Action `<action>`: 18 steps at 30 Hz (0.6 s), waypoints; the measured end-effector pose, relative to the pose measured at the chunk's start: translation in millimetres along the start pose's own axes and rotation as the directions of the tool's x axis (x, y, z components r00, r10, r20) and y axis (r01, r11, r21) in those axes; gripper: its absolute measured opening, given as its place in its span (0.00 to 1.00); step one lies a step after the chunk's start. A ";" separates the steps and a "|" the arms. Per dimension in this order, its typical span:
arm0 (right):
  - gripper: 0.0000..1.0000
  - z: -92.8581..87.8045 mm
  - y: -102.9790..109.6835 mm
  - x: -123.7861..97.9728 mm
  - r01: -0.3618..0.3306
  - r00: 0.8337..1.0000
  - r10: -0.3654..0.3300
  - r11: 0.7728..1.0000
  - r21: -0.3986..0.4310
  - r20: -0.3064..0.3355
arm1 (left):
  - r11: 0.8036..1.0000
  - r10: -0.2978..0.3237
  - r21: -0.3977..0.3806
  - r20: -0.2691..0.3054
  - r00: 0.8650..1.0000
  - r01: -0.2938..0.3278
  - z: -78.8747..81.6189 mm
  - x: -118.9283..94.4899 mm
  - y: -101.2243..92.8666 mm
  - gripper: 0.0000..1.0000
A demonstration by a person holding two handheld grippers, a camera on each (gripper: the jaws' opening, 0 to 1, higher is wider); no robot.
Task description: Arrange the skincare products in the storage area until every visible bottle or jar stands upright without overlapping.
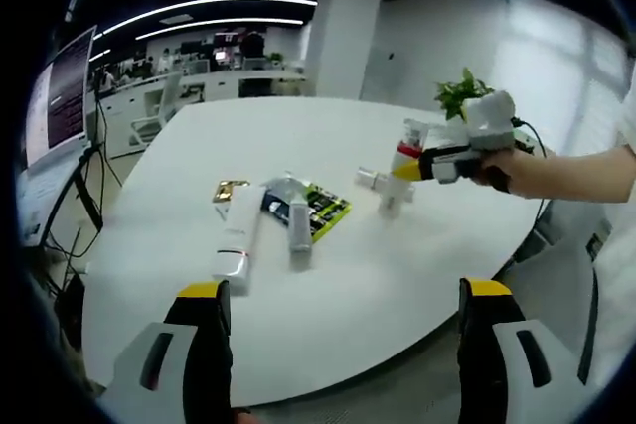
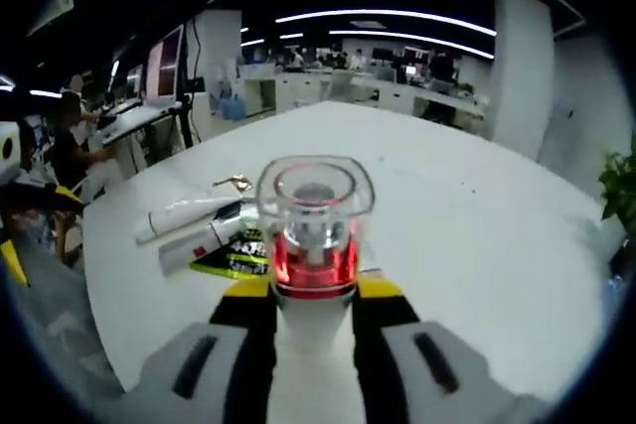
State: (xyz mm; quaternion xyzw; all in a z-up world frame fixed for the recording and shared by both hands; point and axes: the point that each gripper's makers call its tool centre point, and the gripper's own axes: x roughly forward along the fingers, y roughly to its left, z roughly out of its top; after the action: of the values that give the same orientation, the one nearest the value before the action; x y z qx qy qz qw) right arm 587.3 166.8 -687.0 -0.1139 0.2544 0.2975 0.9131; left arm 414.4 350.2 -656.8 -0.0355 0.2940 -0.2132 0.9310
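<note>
The round white table carries everything. In the left gripper view, on its near-left part, lie two long white tubes side by side: a larger white tube on the left and a slimmer second tube to its right, both flat on their sides. Between and under them sits a flat green packet, with a small gold-coloured item just beyond. Further right, a small white bottle stands near the right gripper.

That right gripper, held by a person's hand, is clamped on the red-banded bottle, whose clear cap faces the right gripper view between the jaws, lifted above the table. The left gripper hangs near the table's near edge with its jaws spread wide and nothing between them.

The step in hand appears to be placing the held bottle. To do it well, bring its base down square on bare table, well apart from the small bottle and the tubes, and release only once it rests flat, so that it does not tip.

Counted: one table, two lying tubes, one green packet, one gold item, one standing bottle, one held bottle, two grippers.
</note>
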 end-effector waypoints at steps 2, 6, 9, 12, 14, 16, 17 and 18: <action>0.29 0.2 1.1 -1.0 -0.008 1.000 0.008 1.000 -0.012 -0.003 | 1.000 0.000 0.003 0.002 1.000 0.000 0.2 -0.1 -0.3 0.94; 0.37 13.1 1.1 -10.4 -0.030 0.998 0.031 0.999 -0.017 0.054 | 1.000 0.000 0.011 0.007 1.000 0.000 0.9 -0.5 -1.0 0.94; 0.40 23.6 -1.2 -17.2 -0.037 0.997 0.039 0.999 -0.022 0.070 | 1.000 0.000 0.018 0.009 1.000 0.000 1.3 -0.7 -1.8 0.94; 0.34 32.9 -4.3 -22.6 -0.033 0.996 0.036 0.999 -0.030 0.084 | 1.000 -0.001 0.029 0.010 1.000 0.000 1.4 -0.9 -2.7 0.94; 0.35 36.0 -4.4 -23.7 -0.026 0.995 0.028 0.999 -0.026 0.092 | 0.999 0.000 0.037 0.013 1.000 -0.001 1.8 -1.2 -3.4 0.94; 0.32 36.3 -3.0 -23.3 -0.016 0.995 0.018 1.000 -0.018 0.096 | 0.999 0.001 0.043 0.013 1.000 -0.002 1.8 -1.3 -3.8 0.93; 0.28 35.3 -2.0 -23.4 -0.008 0.996 0.009 1.000 -0.011 0.094 | 0.999 0.001 0.046 0.013 1.000 -0.001 1.7 -1.4 -4.0 0.93; 0.27 35.6 -5.7 -24.2 0.036 0.994 -0.036 0.999 0.001 0.105 | 0.999 0.000 0.051 0.013 1.000 -0.001 1.8 -1.5 -4.3 0.93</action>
State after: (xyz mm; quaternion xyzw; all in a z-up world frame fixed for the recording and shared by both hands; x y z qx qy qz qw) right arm 588.0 163.3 -643.7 -0.1033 0.2039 0.2866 0.9304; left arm 412.6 346.8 -653.7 -0.0132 0.2823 -0.2201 0.9337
